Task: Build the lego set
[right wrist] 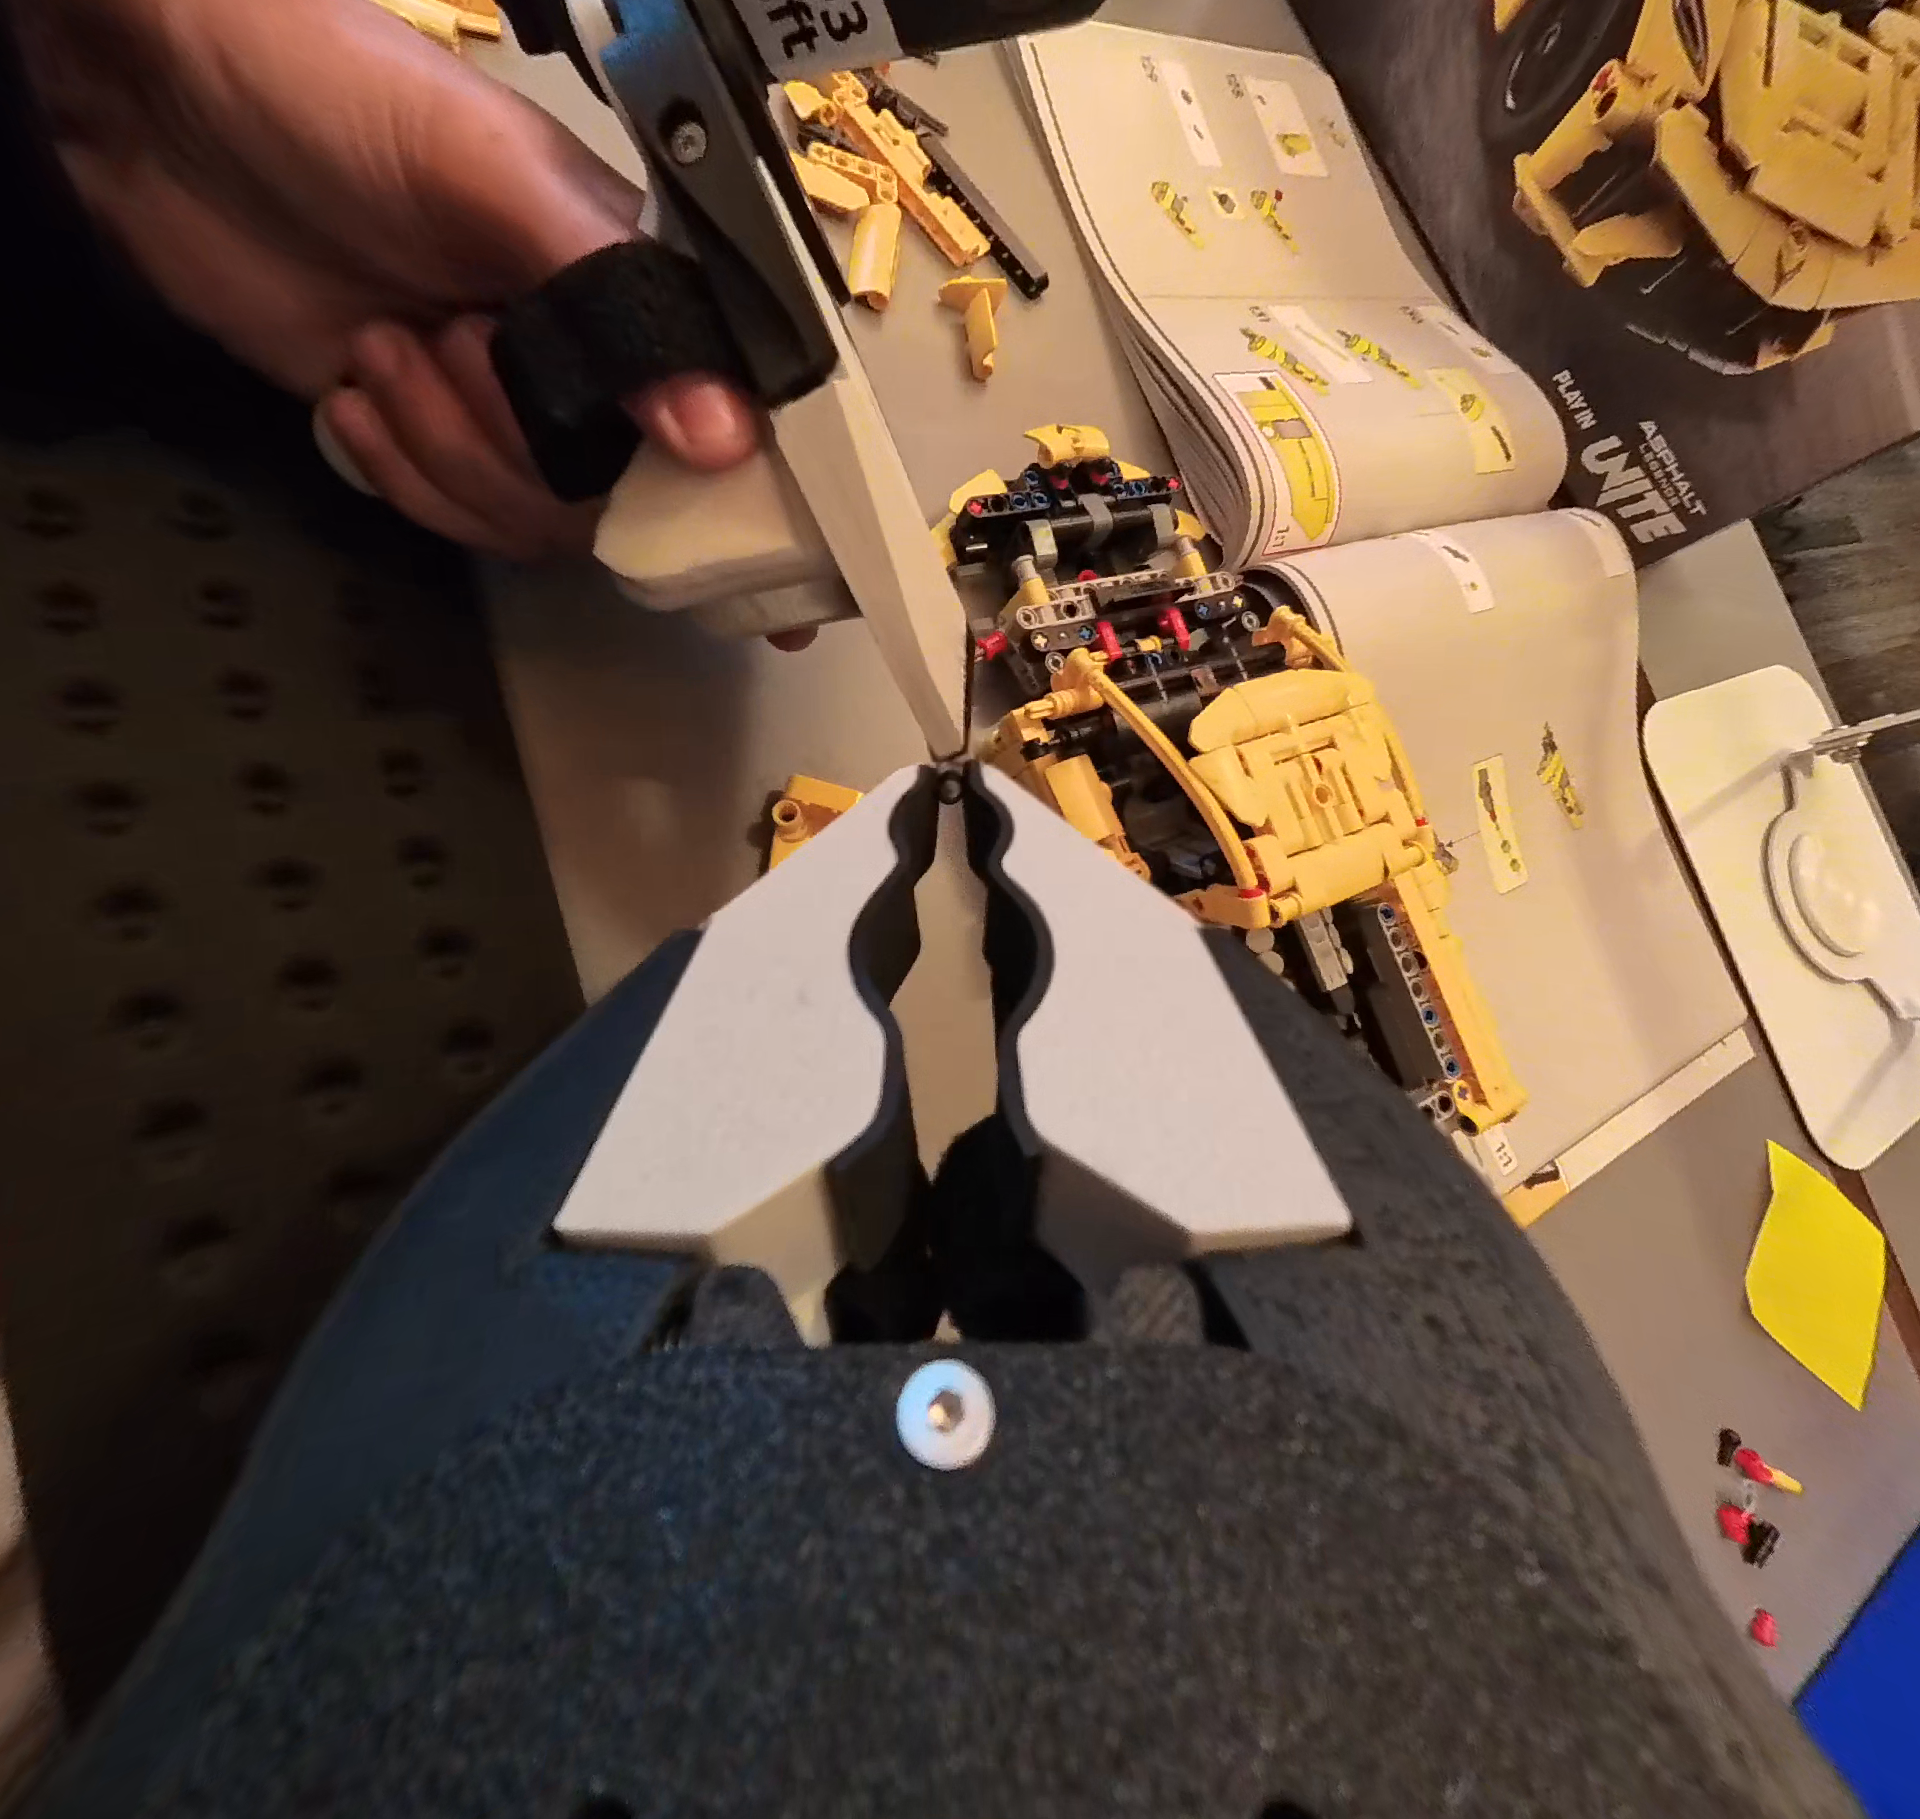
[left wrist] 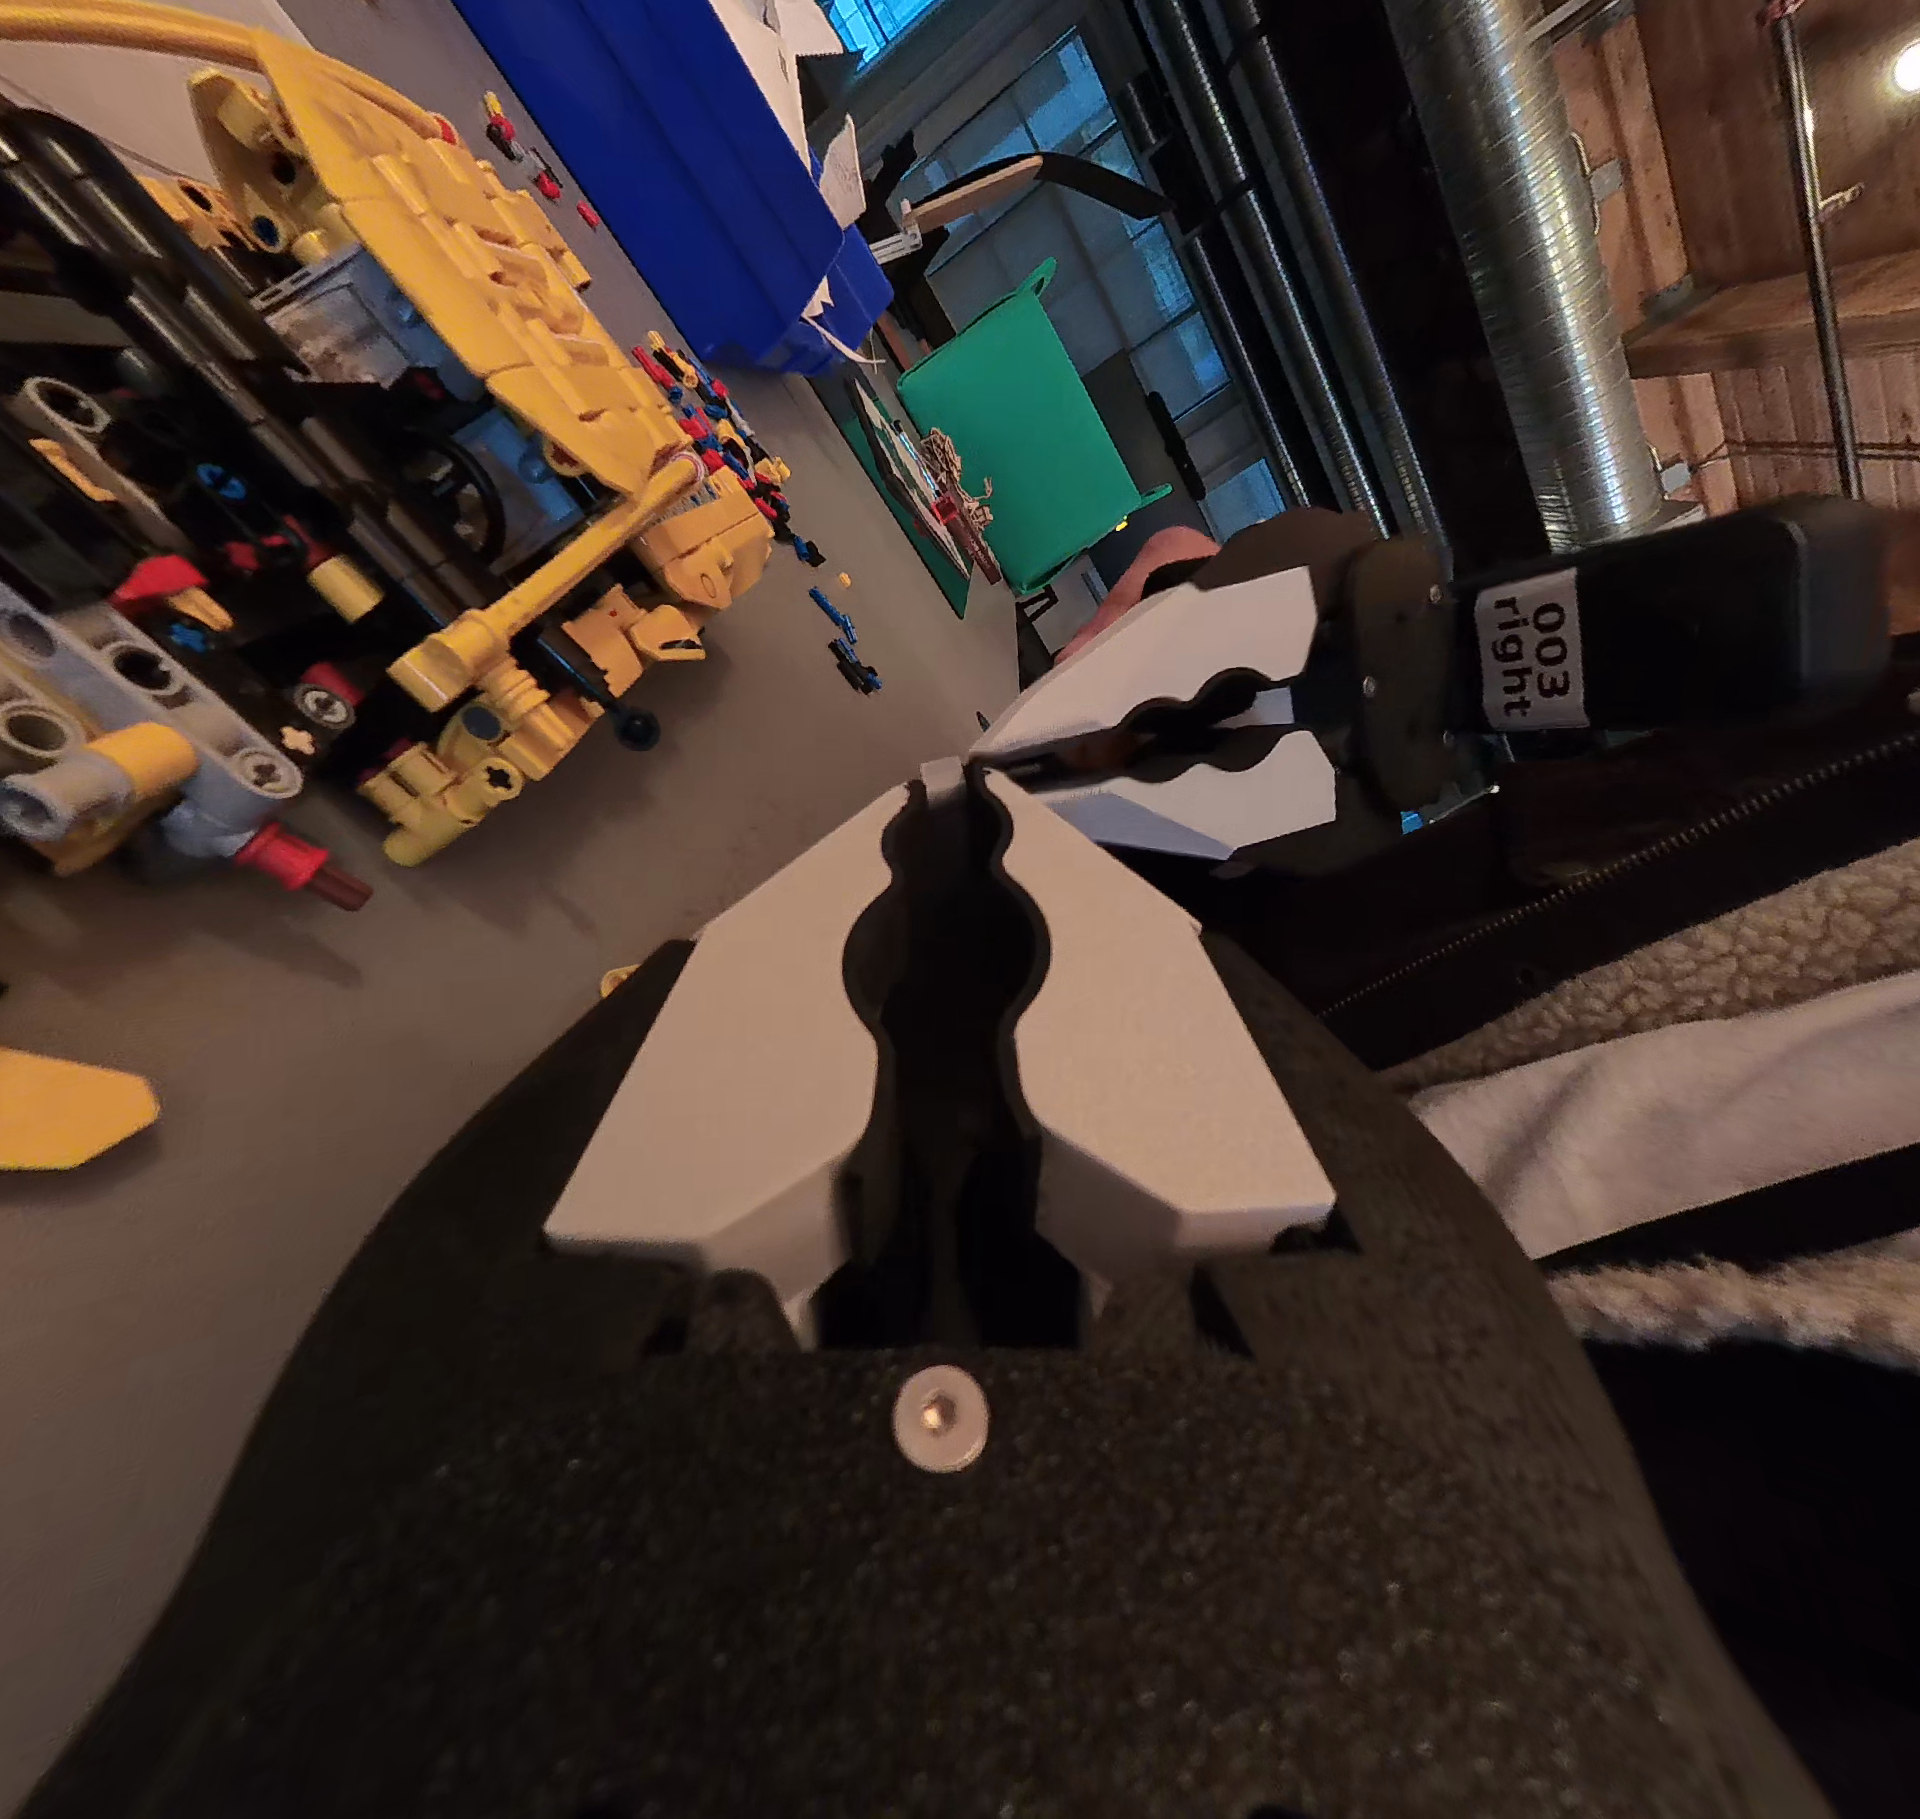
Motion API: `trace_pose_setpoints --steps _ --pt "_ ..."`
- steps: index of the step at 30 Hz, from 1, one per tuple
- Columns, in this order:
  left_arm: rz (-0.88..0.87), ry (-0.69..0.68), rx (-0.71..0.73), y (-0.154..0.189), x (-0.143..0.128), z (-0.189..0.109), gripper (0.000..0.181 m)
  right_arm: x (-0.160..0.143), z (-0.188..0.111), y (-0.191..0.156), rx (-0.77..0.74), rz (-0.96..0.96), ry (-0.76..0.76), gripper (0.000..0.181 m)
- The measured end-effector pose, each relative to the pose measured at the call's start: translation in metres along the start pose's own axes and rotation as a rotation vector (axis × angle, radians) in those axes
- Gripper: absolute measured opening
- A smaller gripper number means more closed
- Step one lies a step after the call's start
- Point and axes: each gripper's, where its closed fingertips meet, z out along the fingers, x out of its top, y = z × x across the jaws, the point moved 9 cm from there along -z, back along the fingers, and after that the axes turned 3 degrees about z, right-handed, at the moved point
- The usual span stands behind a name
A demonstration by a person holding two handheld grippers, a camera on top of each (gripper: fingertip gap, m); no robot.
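My left hand-held gripper (left wrist: 943, 782) is pinching a small pale grey piece (left wrist: 941, 770) at its tips. My right hand-held gripper (right wrist: 951, 782) meets it tip to tip, its fingers pressed on a small dark piece (right wrist: 952, 788); both carry a white label with black print, which I leave unread. My hand (right wrist: 343, 242) grips the left one, a black strap over one finger.

The half-built yellow car (right wrist: 1247, 803) lies on the bench (right wrist: 644, 751) just beyond the meeting tips, resting partly on the open instruction booklet (right wrist: 1340, 335), whose pages show printed building steps. Far right stands the set's box (right wrist: 1621, 138), dark, with a picture of the yellow car and white lettering. Loose yellow and black pieces (right wrist: 904, 190) lie at the far side of the bench, left of the booklet. A white tray (right wrist: 1766, 938) sits to the right, with a yellow slip of paper (right wrist: 1818, 1270) near it and small red and black pins (right wrist: 1751, 1478) nearer still. From the left view, a blue bin (left wrist: 644, 107) holding crumpled white paper or bags stands beyond the car, with scattered small red and blue pins (left wrist: 727, 429) beside it.
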Motion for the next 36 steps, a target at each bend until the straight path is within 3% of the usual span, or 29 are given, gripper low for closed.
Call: trace_pose_setpoints --steps 11,26,34,36 --pt "-0.038 0.008 -0.009 -0.003 0.0 -0.001 0.007 -0.001 0.005 0.0 -0.026 -0.045 -0.03 0.004" --pt "0.302 -0.074 0.23 0.014 -0.002 0.007 0.006 -0.001 0.008 -0.006 -0.077 -0.112 -0.132 0.003" --pt "0.299 -0.098 0.268 0.011 -0.003 0.009 0.006 -0.003 0.015 -0.017 -0.189 -0.277 -0.179 0.003" --pt "0.347 -0.137 0.296 0.011 -0.005 0.011 0.005 -0.005 0.016 -0.018 -0.153 -0.28 -0.184 0.003"
